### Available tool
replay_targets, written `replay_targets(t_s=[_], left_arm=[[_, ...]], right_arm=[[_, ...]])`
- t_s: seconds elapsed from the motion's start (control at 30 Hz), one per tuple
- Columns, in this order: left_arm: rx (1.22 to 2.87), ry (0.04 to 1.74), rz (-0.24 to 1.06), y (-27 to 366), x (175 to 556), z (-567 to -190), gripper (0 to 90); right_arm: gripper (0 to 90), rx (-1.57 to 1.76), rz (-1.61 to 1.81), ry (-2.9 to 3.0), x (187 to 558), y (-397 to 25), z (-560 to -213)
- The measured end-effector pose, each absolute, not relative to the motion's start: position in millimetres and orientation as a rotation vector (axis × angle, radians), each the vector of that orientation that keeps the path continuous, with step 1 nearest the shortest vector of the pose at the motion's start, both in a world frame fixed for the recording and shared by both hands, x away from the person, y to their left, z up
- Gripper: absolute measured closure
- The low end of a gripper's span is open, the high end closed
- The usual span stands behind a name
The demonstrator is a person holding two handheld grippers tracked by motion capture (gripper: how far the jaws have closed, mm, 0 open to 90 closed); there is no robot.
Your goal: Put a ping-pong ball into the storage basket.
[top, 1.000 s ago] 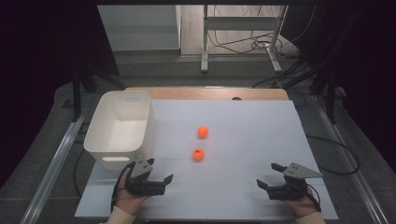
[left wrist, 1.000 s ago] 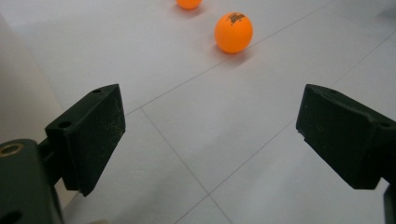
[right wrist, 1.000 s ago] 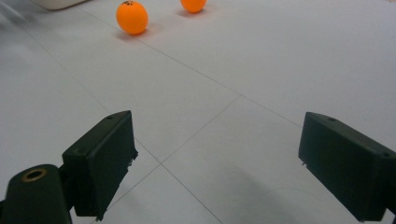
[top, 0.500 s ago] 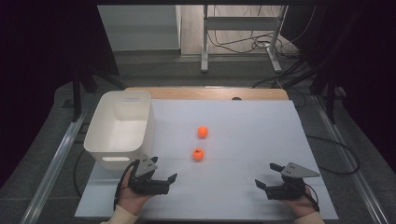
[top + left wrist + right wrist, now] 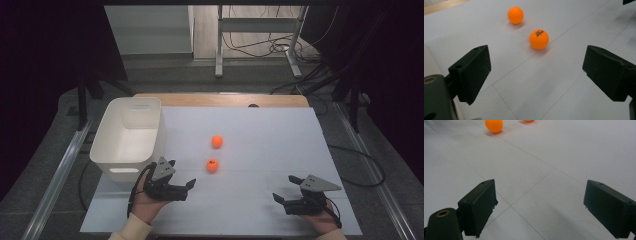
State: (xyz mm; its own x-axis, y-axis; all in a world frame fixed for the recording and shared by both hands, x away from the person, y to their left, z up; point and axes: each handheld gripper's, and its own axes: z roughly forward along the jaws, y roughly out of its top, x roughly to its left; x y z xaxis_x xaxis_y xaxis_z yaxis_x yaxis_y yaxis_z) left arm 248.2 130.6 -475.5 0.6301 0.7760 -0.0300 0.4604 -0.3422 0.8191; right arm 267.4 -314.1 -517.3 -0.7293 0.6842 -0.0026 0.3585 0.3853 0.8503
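Two orange balls lie on the white table sheet: the near ball (image 5: 212, 165) (image 5: 539, 39) and the far ball (image 5: 216, 141) (image 5: 515, 15). My left gripper (image 5: 183, 173) (image 5: 537, 65) rests on the sheet just left of the near ball. It is open, points toward both balls, and holds nothing. My right gripper (image 5: 284, 189) (image 5: 539, 202) is open at the front right, well clear of the balls. It faces left across the sheet. In the right gripper view the near ball (image 5: 494, 125) sits far ahead.
A white empty bin (image 5: 125, 135) stands at the left edge of the sheet, just behind my left hand. A wooden table strip (image 5: 220, 100) runs along the back. Bare white sheet (image 5: 270, 145) spreads between and beyond the grippers.
My left gripper has slid forward and to the right, closer to the near ball. The right gripper and both balls have stayed put.
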Motion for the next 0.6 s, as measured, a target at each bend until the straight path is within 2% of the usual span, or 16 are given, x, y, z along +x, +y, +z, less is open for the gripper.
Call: replay_targets(t_s=[0.6], left_arm=[[2.035, 0.963, 0.446, 113.5, 259.0, -470.1, 9.0]], right_arm=[[11.4, 0.896, 1.261, 2.301, 269.5, -313.5, -518.9]])
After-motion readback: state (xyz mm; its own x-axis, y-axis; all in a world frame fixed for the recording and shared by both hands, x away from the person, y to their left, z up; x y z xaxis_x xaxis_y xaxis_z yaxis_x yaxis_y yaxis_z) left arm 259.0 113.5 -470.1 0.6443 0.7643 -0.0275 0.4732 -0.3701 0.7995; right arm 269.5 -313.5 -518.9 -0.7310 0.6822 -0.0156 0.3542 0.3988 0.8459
